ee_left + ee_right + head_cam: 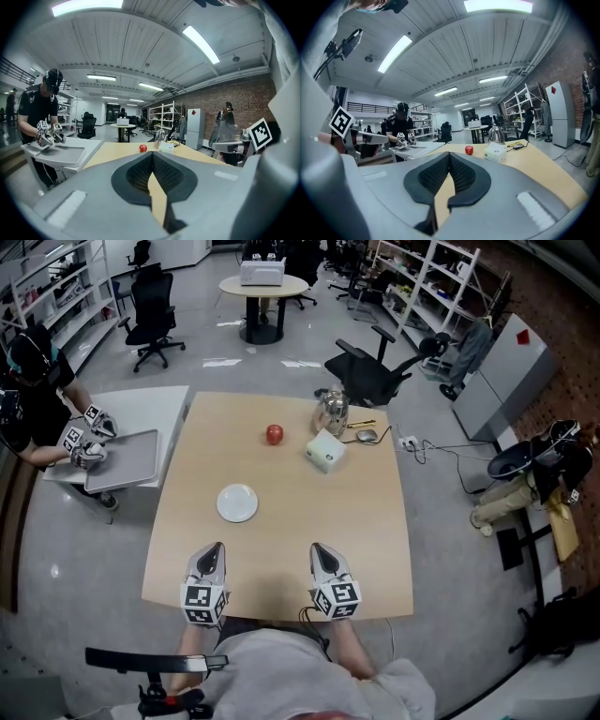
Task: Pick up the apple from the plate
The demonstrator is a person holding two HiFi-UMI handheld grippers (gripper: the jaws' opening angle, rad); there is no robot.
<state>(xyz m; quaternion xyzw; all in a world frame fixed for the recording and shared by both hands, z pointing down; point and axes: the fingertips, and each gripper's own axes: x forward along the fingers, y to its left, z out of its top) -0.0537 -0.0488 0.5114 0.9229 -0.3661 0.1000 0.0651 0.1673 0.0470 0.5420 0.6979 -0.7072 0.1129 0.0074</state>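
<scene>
A red apple [274,434] sits directly on the wooden table [366,540], far side, and shows small in the left gripper view [143,148] and the right gripper view [468,150]. An empty white plate [237,502] lies nearer, between the apple and my grippers. My left gripper [214,551] rests at the table's near edge, jaws shut with nothing between them [152,157]. My right gripper [319,552] sits beside it, also shut and empty [449,157]. Both point toward the apple, well short of it.
A white box [324,450], a metal kettle [331,411] and a mouse [367,436] stand at the table's far right. Another person [33,399] works with grippers over a grey tray [122,460] on a side table at the left. Office chairs stand beyond.
</scene>
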